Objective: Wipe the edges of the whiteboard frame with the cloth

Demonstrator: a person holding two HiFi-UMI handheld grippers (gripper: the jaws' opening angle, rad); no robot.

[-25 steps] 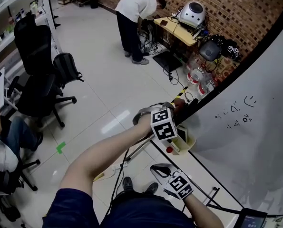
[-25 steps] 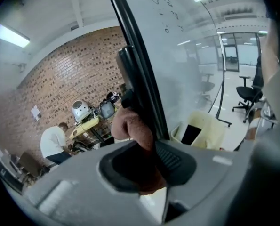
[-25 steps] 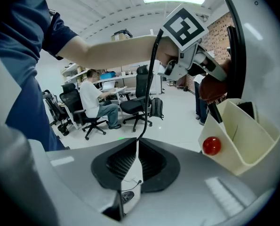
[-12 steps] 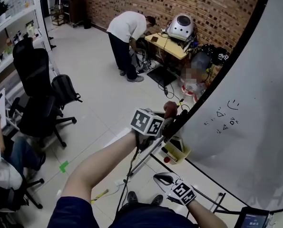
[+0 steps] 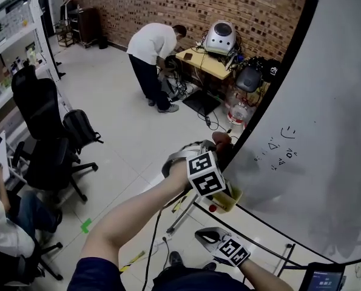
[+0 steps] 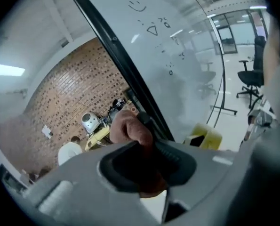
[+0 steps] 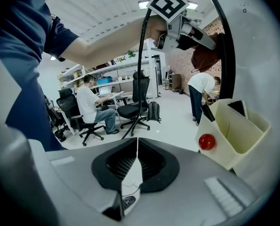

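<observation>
Tongs on the left (image 6: 147, 154) were closed tight on a red-brown cloth (image 6: 130, 128). The cloth pressed on the black frame (image 6: 114, 39) at the left edge of the whiteboard (image 5: 313, 132). Lower down, the right tongs (image 7: 137, 147) were shut with nothing in them, near a yellow tray (image 7: 234, 135) with a red ball (image 7: 206, 141).

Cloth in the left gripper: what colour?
Reddish-brown cloth, clearest in the left gripper view.
</observation>
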